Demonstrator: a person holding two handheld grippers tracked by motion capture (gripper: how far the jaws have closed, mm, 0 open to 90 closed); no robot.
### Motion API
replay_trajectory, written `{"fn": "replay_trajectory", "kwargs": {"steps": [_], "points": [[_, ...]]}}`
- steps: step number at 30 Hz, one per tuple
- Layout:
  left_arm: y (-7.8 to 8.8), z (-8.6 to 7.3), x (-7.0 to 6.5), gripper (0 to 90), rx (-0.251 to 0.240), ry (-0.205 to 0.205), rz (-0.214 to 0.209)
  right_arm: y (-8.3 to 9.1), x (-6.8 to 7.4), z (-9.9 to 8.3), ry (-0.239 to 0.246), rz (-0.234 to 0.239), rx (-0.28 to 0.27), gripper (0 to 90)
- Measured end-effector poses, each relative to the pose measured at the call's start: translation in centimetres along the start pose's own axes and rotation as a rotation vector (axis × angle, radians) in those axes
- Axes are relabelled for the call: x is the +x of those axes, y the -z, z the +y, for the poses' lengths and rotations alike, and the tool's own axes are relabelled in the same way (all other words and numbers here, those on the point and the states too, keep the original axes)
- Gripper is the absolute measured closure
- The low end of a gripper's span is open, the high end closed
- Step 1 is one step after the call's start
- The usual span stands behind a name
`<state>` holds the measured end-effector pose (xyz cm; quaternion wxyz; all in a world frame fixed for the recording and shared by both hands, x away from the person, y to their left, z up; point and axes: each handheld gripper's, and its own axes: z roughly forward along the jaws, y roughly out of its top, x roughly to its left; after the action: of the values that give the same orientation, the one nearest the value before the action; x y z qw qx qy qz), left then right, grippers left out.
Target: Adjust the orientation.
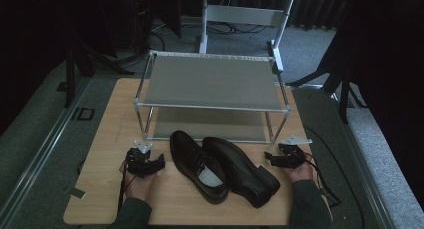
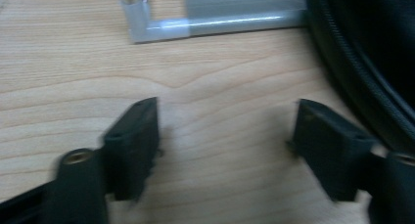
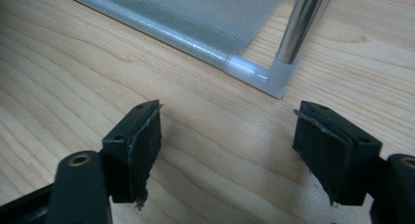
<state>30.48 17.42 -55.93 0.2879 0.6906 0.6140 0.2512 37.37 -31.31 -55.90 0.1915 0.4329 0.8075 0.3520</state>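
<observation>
Shoes (image 1: 220, 166) between left hand-held gripper (image 1: 145, 161), right hand-held gripper (image 1: 285, 158); seemingly untouched.

The high view looks forward and down from above the person's side, taking in the whole wooden table (image 1: 107, 139), the two-tier shoe rack (image 1: 210, 84) at its far half and the floor around. The left gripper view sits low and close over the table (image 2: 205, 87), facing the rack's near bottom rail (image 2: 215, 26) — a corner both it and the high view share. The right gripper view, equally close, faces the rack's other near corner (image 3: 279, 77) across bare tabletop (image 3: 73, 77).
</observation>
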Motion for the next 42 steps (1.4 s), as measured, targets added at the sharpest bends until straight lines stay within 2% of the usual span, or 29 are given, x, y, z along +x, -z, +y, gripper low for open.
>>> {"fn": "replay_trajectory", "kwargs": {"steps": [1,2,3,4,6,9,13,14,19,20,23,26,27,28,32,36,42], "points": [[0.5,-0.1,-0.6,38.9,-0.022,-0.044,0.021,0.1,0.1,-0.1,-0.004,-0.002,-0.002,28.7],[0.5,-0.1,-0.6,40.7,-0.022,-0.044,0.021,0.1,0.1,-0.1,-0.004,-0.002,-0.002,28.7],[0.8,-0.2,-0.9,40.7,-0.038,-0.067,0.012,0.2,0.1,-0.1,-0.004,-0.002,-0.004,29.3],[0.8,-0.2,-0.9,41.5,-0.038,-0.067,0.012,0.2,0.1,-0.1,-0.003,-0.003,-0.004,29.9],[2.0,-0.2,-2.0,42.2,-0.069,-0.153,-0.022,0.3,0.1,-0.2,-0.008,-0.007,-0.008,32.4],[2.7,-0.5,-2.6,42.4,-0.078,-0.186,-0.048,0.3,0.1,-0.3,-0.01,-0.011,-0.009,33.5],[3.3,-0.7,-3.0,43.3,-0.082,-0.192,-0.08,0.6,0.2,-0.2,-0.016,-0.017,-0.001,39.3],[3.7,-0.7,-3.2,43.3,-0.088,-0.193,-0.101,0.7,0.2,-0.3,-0.023,-0.012,0.003,41.4],[4.6,-0.7,-3.9,42.7,-0.105,-0.203,-0.132,1.7,0.9,0.2,-0.019,-0.006,-0.013,42.7],[5.1,-0.8,-4.1,42.5,-0.112,-0.206,-0.158,2.0,1.2,0.4,-0.012,-0.003,-0.022,42.6],[5.8,-0.9,-4.5,42.4,-0.125,-0.212,-0.185,3.0,2.4,0.9,0.017,0.0,-0.037,42.0],[6.4,-0.9,-4.8,42.4,-0.142,-0.218,-0.202,4.0,3.6,1.4,0.048,-0.004,-0.051,42.1],[6.4,-0.9,-4.8,42.4,-0.142,-0.218,-0.202,4.0,3.6,1.4,0.048,-0.004,-0.051,42.1],[6.7,-1.0,-5.0,42.4,-0.147,-0.221,-0.215,4.7,4.4,1.7,0.063,-0.003,-0.062,42.3],[7.0,-0.8,-5.2,42.4,-0.15,-0.219,-0.244,6.1,5.8,2.5,0.088,0.009,-0.089,42.5],[6.9,-0.8,-5.5,42.4,-0.155,-0.221,-0.265,7.2,7.3,3.2,0.121,0.033,-0.118,42.4],[6.5,-1.1,-5.8,42.5,-0.135,-0.233,-0.291,8.3,9.1,3.7,0.159,0.074,-0.144,42.3]]}}
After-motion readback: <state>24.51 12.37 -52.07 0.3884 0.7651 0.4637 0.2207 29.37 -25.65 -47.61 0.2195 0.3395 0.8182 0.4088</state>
